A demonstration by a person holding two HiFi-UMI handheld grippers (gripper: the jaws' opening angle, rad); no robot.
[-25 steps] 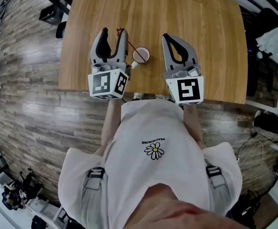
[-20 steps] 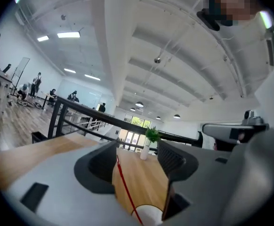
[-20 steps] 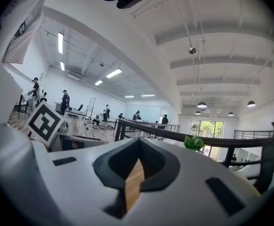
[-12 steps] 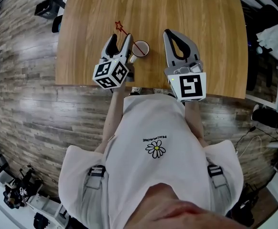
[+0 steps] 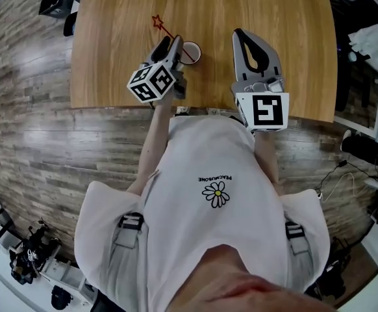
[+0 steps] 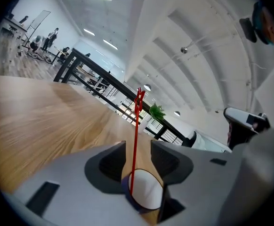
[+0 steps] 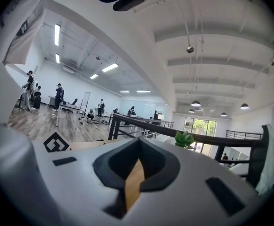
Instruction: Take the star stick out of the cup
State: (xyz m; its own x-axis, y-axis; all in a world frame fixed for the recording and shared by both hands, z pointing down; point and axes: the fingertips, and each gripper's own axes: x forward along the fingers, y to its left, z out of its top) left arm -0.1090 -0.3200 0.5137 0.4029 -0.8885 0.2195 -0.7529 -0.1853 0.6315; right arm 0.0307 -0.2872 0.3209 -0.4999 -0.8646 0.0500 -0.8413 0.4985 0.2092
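Observation:
A small white cup stands on the wooden table near its front edge. The red star stick leans out of it to the far left, its star over the table. My left gripper reaches in from the near left, tilted toward the cup. In the left gripper view the stick rises between the jaws of the gripper with the cup just below. The jaws are closing, and the pads stand clear of the stick. My right gripper rests shut and empty to the right of the cup.
The table's front edge runs just behind both grippers, against the person's body. Dark equipment sits on the plank floor at the far left, and clutter stands past the table's right side.
My left gripper has swung to the right toward the cup and tilted, and its jaws now straddle the stick. The right gripper has barely moved.

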